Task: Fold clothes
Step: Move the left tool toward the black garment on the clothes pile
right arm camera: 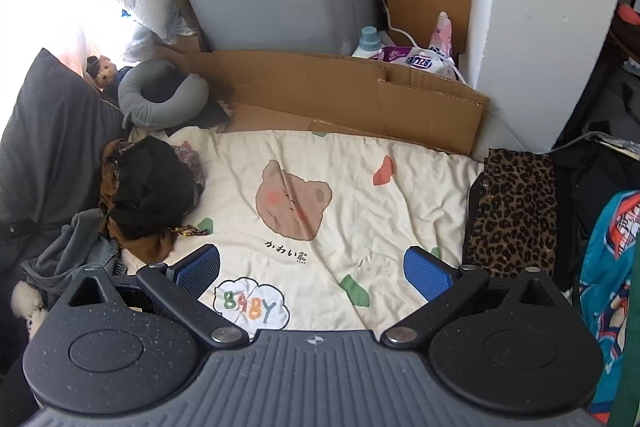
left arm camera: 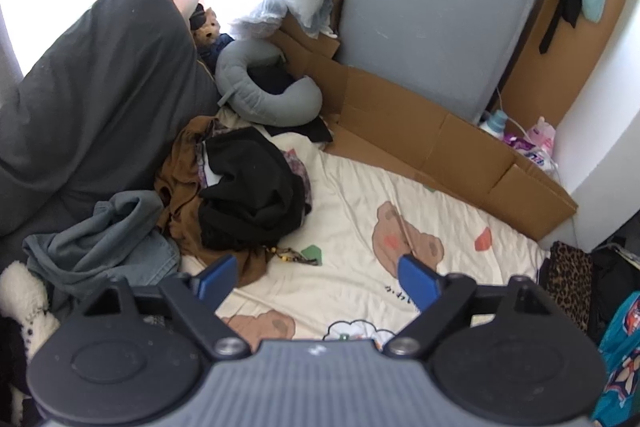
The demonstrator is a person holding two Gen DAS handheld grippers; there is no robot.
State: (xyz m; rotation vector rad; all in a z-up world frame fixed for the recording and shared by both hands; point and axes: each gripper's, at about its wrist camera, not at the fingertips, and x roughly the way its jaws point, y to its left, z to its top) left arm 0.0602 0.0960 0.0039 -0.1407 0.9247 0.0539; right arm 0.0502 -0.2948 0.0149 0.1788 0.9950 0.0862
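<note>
Clothes lie in a crumpled heap at the left edge of the cream bear-print bedsheet (right arm camera: 352, 187): a bunched black garment (left arm camera: 252, 187) on top of a rumpled brown garment (left arm camera: 180, 183), with a wadded grey-blue denim piece (left arm camera: 100, 243) nearer and further left. A flat folded leopard-print cloth (right arm camera: 516, 211) lies at the sheet's right edge. Between heap and folded cloth the sheet is bare.

The left gripper (left arm camera: 316, 277) hangs above the near sheet with its blue pads spread wide, holding nothing; the heap lies just ahead and left of it. The right gripper (right arm camera: 316, 271) is likewise spread and empty, with the heap well to its left and the leopard-print cloth to its right.

In my judgement the left gripper is the nearer to the heap. The pile has no clear long axis.
</note>
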